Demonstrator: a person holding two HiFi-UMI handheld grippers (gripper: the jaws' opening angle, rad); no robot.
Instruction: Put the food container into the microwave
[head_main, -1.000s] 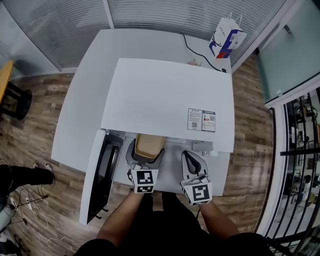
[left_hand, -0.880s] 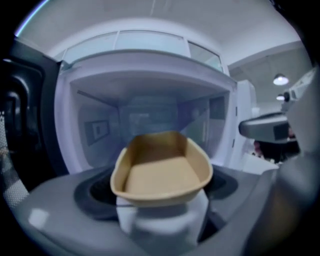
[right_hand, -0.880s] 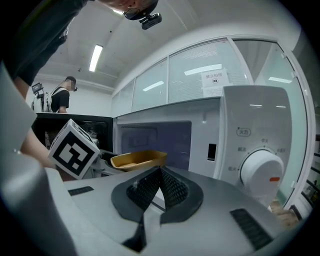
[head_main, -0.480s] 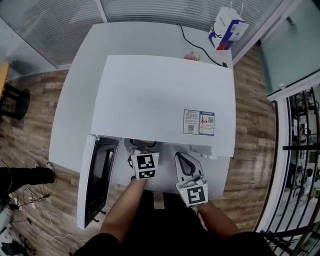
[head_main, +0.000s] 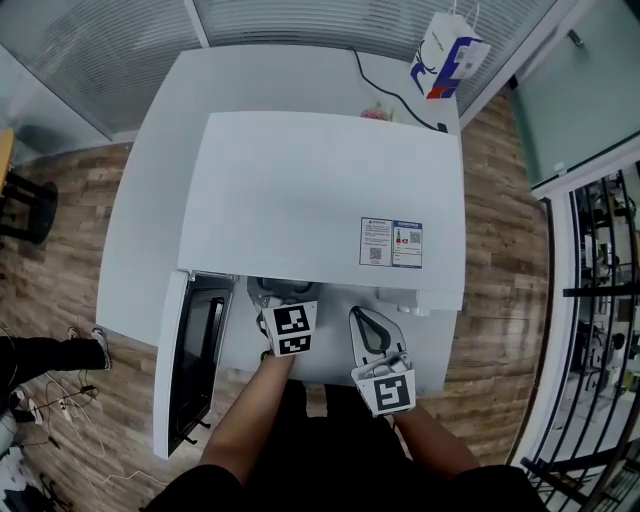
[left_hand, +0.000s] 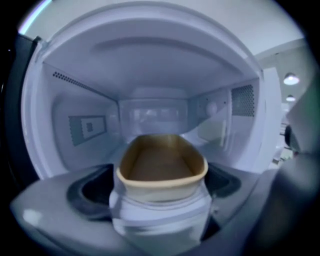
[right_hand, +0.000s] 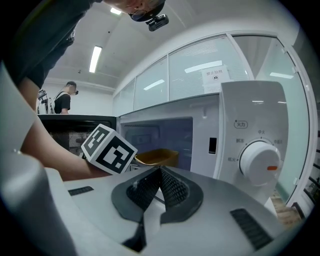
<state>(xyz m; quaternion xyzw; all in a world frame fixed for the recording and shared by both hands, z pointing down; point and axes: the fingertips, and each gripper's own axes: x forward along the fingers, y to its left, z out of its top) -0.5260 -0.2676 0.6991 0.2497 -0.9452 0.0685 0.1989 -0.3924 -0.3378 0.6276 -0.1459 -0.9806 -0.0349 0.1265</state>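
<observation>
Inside the cavity: I've got the food container on the floor of the microwave, long side running front to back, near end closest to my left camera.
Left gripper: the left gripper reaches in through the opening. Its jaws are spread as wide as they go and have just been opening. The container lies between them, but the pads look clear of its sides, so I read no hold on it.
Side room: both side walls stand well apart from the container, a little more space on the left than on the right.
Headroom: the ceiling sits well above the container's rim.
Back wall: it shows beyond the container's far end, with a gap between them.
Door: the door is swung out to the left and stands just beside my left forearm.
Right gripper: the right gripper has its jaws pressed together with nothing in them. It hangs outside, in front of the control panel, with the dial off to its right. It is near the left gripper's marker cube but apart from it.
Table edge: only a narrow strip of the white table shows in front of the microwave, and both my hands are over it.
Container look: tan and paper-like, oblong with rounded corners and a rolled rim. The top is open and a bare brown bottom shows. Its lower part is lost in a pale blur close to the lens.
</observation>
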